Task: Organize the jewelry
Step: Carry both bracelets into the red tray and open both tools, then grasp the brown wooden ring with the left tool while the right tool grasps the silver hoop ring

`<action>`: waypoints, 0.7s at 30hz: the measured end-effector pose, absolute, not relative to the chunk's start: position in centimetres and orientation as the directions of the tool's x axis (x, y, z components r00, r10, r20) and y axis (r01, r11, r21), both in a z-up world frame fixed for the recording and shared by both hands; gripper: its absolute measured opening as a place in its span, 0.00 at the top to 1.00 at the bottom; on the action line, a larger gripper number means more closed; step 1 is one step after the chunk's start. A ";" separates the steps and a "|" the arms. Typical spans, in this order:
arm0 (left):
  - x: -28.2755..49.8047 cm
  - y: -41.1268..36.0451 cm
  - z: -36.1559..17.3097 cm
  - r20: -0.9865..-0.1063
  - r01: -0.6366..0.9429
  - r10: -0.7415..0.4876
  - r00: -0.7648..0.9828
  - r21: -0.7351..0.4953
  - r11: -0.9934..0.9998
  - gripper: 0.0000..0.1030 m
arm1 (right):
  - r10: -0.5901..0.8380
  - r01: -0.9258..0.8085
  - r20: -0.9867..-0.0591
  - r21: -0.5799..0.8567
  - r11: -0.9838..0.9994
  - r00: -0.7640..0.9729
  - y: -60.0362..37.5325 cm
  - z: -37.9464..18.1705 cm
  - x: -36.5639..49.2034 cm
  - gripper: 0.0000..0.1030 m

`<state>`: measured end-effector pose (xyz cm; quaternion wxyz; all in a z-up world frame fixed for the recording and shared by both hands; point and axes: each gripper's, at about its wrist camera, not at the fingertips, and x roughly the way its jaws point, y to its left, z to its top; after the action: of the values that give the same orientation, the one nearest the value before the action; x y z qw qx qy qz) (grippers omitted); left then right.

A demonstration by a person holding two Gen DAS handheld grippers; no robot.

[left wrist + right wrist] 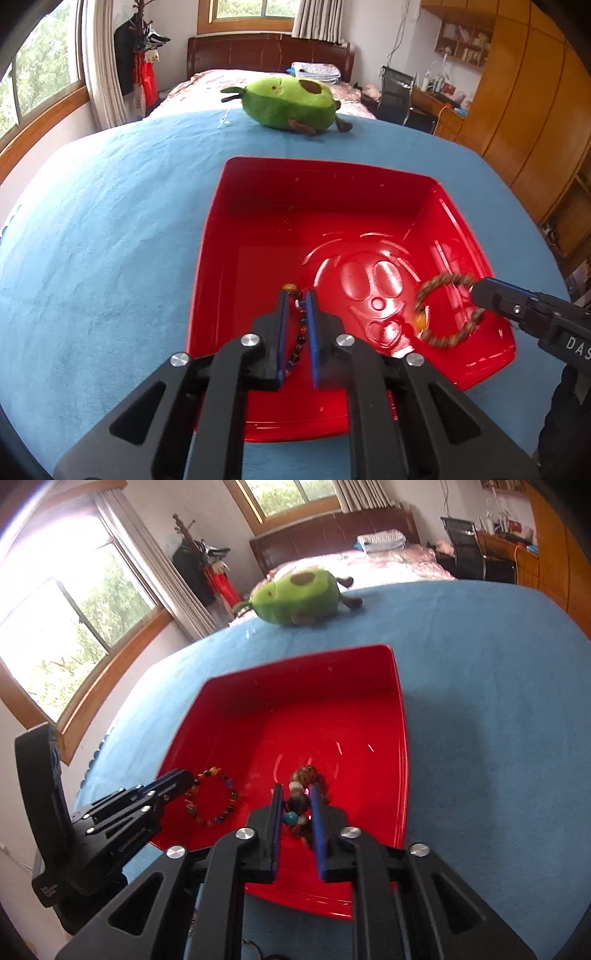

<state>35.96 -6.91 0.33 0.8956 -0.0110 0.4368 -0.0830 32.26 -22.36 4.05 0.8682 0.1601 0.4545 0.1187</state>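
Left tongs [297, 295] sit nearest the lens in the left wrist view, fingers narrowed to a small gap and pinching a multicolored bead bracelet [300, 328] that hangs between the blue pads [312, 332]. From the right wrist view the same bracelet [212, 797] shows as a full loop held at its left edge by the left tongs [186, 779], hanging over the near-left part of the red tray [295, 686].

Red tray [325, 170] rests on the blue-covered counter [110, 221], with a cartoon face embossed in its floor, right of center.

Right tongs [295, 794] are also closed down to a narrow gap, gripping a brown bead bracelet [301, 801]; a teal bead and a white bead show between the pads. In the left wrist view the right tongs [474, 291] come in from the right edge and hold the brown bead bracelet [443, 310] by its far-right side, the loop hanging over the right half of the tray, an orange bead at its near-left. Whether either bracelet touches the tray floor I cannot tell.

Green avocado plush [291, 105] lies at the far edge of the counter, well apart from the tray. Bed [229, 79] with dark wooden headboard stands beyond it, wooden wardrobe [524, 103] at far right.
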 end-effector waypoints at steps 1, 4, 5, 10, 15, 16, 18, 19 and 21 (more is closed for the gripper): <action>35.9 -6.8 0.6 -0.778 0.137 -0.155 0.609 -0.089 0.987 0.81 | 0.347 -0.059 -0.749 0.383 0.922 0.564 -22.5 4.1 32.1 0.81; 35.2 -6.3 1.7 -0.755 0.129 -0.154 0.638 -0.093 0.987 0.52 | 0.345 -0.058 -0.742 0.384 0.922 0.574 -22.8 4.5 31.3 0.81; 34.9 -6.4 2.2 -0.747 0.129 -0.146 0.649 -0.082 0.988 0.52 | 0.346 -0.060 -0.740 0.384 0.921 0.576 -22.8 4.6 31.0 0.81; 33.6 -6.2 3.9 -0.730 0.139 -0.157 0.666 -0.086 0.987 0.51 | 0.343 -0.063 -0.740 0.379 0.923 0.578 -22.6 5.1 30.9 0.81; 32.2 -6.1 4.9 -0.722 0.135 -0.150 0.676 -0.078 0.988 0.49 | 0.338 -0.063 -0.741 0.373 0.926 0.580 -22.5 5.5 30.7 0.81; 32.1 -6.1 5.0 -0.724 0.132 -0.148 0.674 -0.078 0.988 0.49 | 0.337 -0.063 -0.741 0.372 0.926 0.581 -22.5 5.5 30.5 0.81; 31.7 -6.1 5.1 -0.727 0.128 -0.144 0.672 -0.078 0.989 0.46 | 0.338 -0.065 -0.741 0.372 0.926 0.580 -22.5 5.6 30.3 0.81; 31.5 -6.0 5.2 -0.728 0.125 -0.141 0.671 -0.077 0.989 0.45 | 0.340 -0.067 -0.742 0.372 0.926 0.578 -22.5 5.7 30.0 0.81; 30.7 -5.9 5.5 -0.729 0.126 -0.137 0.671 -0.070 0.990 0.42 | 0.345 -0.075 -0.743 0.371 0.925 0.574 -22.4 5.7 29.6 0.81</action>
<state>30.70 -5.88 5.51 0.9140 -0.0068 0.3992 -0.0719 29.56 -22.43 5.73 0.8742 0.1511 0.4456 0.1202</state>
